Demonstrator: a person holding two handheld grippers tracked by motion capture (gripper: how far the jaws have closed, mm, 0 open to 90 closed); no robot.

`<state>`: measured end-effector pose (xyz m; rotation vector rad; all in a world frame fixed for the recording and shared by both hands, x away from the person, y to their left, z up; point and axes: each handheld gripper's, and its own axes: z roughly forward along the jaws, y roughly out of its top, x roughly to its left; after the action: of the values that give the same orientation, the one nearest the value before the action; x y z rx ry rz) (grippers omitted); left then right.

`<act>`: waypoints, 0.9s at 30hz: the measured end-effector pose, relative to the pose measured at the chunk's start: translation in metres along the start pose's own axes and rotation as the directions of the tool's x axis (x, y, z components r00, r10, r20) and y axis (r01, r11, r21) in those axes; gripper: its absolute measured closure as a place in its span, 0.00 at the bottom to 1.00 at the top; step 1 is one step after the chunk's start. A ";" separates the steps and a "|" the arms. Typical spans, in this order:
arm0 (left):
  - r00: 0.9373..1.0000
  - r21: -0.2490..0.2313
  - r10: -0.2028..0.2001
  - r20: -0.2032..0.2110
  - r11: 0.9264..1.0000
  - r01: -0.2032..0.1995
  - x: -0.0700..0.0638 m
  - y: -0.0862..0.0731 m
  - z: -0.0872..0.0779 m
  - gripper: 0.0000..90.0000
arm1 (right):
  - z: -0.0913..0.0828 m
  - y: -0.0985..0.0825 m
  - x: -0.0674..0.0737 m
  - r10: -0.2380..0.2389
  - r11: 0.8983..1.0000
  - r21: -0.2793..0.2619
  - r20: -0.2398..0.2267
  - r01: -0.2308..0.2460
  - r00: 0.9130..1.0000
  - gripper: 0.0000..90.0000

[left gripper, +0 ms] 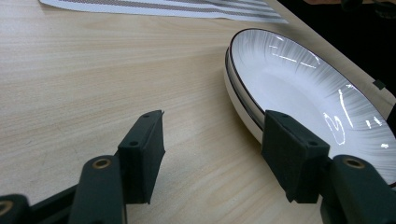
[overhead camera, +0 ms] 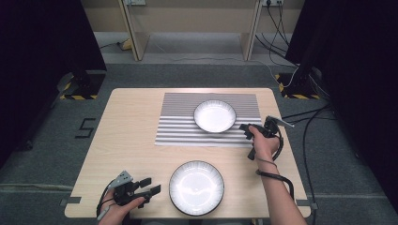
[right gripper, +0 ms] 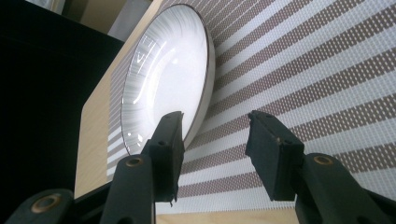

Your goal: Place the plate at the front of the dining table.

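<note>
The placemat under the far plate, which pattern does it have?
Grey and white stripes on the placemat; the high view shows it best.

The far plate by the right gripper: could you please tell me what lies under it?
The far plate sits on a striped placemat, which lies on the wooden table. The mat beneath the plate is covered, so anything there is hidden.

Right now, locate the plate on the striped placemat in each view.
High view: plate on the placemat, upper centre, left of the right gripper.
Left gripper view: not in it; the striped placemat runs along the top.
Right gripper view: upper left.
Shared landmark: the striped placemat.
</note>
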<state>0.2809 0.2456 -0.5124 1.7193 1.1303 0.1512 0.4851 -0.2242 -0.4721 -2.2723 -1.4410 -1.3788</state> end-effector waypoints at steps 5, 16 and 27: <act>1.000 0.001 -0.002 -0.001 1.000 0.002 0.000 0.000 0.000 0.43 | -0.004 -0.008 -0.004 -0.001 1.000 0.012 -0.004 0.001 1.000 0.61; 1.000 0.000 -0.002 -0.007 1.000 0.002 0.001 0.000 0.000 0.43 | -0.015 -0.018 -0.012 0.016 1.000 0.020 -0.041 -0.015 0.999 0.61; 1.000 -0.005 -0.007 -0.013 1.000 0.007 0.004 0.000 -0.002 0.43 | -0.028 -0.028 -0.015 -0.003 1.000 0.009 -0.046 0.003 0.999 0.61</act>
<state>0.2821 0.2495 -0.5130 1.7119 1.1448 0.1609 0.4438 -0.2335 -0.4769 -2.2183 -1.4343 -1.4136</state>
